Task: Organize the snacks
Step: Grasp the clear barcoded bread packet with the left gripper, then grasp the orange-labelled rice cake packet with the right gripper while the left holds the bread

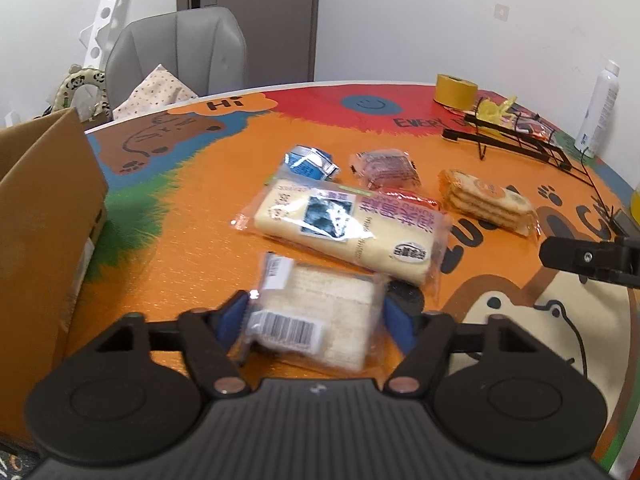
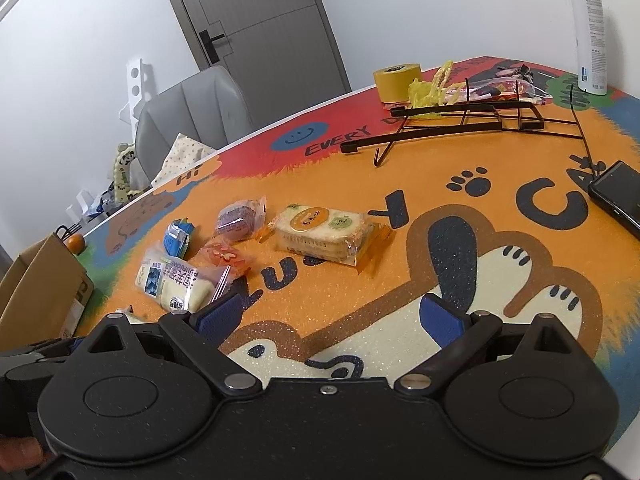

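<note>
The left tool [image 1: 314,314] seems clamped on a bread pack [image 1: 320,316] at 6 o'clock; the right tool [image 2: 332,316] gapes empty. Five snacks remain on the bench [image 1: 192,248]; the box [image 1: 44,216] waits at 9 o'clock.

Setting: a domestic room, most likely a dining corner in a home. Evidence: round table [image 1: 180,248] covered with a cartoon bear-and-cat mat, grey padded chair [image 1: 176,52] carrying a dotted cushion [image 1: 156,92], grey interior door [image 2: 256,20] with lever handle, plain white walls. Household clutter on the tabletop: yellow tape roll [image 1: 456,90], white spray bottle [image 2: 588,28], cardboard box [image 1: 44,216], phone [image 2: 620,196].
</note>
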The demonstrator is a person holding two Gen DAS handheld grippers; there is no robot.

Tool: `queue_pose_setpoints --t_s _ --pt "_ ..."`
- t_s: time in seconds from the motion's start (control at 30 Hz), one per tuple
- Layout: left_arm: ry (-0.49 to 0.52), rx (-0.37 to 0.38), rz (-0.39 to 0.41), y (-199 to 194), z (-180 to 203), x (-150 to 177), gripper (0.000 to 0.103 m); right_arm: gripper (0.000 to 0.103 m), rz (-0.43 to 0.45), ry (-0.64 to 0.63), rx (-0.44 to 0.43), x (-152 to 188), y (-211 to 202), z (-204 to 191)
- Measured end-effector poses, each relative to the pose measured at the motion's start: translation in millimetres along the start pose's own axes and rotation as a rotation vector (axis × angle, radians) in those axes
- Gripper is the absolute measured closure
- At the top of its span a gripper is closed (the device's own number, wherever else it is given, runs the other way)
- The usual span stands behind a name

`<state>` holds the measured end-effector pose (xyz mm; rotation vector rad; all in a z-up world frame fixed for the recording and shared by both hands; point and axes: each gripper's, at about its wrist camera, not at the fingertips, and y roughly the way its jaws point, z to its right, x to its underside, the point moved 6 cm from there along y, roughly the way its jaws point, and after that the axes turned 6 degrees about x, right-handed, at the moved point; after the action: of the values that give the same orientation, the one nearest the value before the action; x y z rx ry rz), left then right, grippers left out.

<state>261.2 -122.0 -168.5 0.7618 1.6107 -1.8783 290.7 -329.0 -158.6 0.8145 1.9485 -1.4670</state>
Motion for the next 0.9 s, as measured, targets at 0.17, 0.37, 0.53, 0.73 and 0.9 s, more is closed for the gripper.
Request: queue_pose_setpoints --t_s 0.17,0.37,0.53,0.73,0.9 --pt "-0.052 0.009 0.024 -7.7 -9.9 -6.6 0.047 0.006 0.01 -0.008 0.001 -7.2 3.2 0.0" --pt "-0.091 -0.002 0.056 -15.1 -21.1 -16.3 0.048 0.006 0.025 -0.017 0.001 -20.4 9.0 0.6" --pt "-0.103 -0.001 0.082 -18.2 -24.1 -26.2 0.048 0.006 0.035 -0.042 0.007 -31.2 18.4 -2.4" --pt "-0.115 0.007 0.086 -12.9 -28.7 -33.1 0.048 0.006 0.045 -0.071 0.011 -48.7 34.7 -8.4" --pt "-0.133 -0.001 0.087 -6.1 -35.1 -37.4 0.048 0.006 0.034 -0.1 0.001 -54.3 50.0 -16.6"
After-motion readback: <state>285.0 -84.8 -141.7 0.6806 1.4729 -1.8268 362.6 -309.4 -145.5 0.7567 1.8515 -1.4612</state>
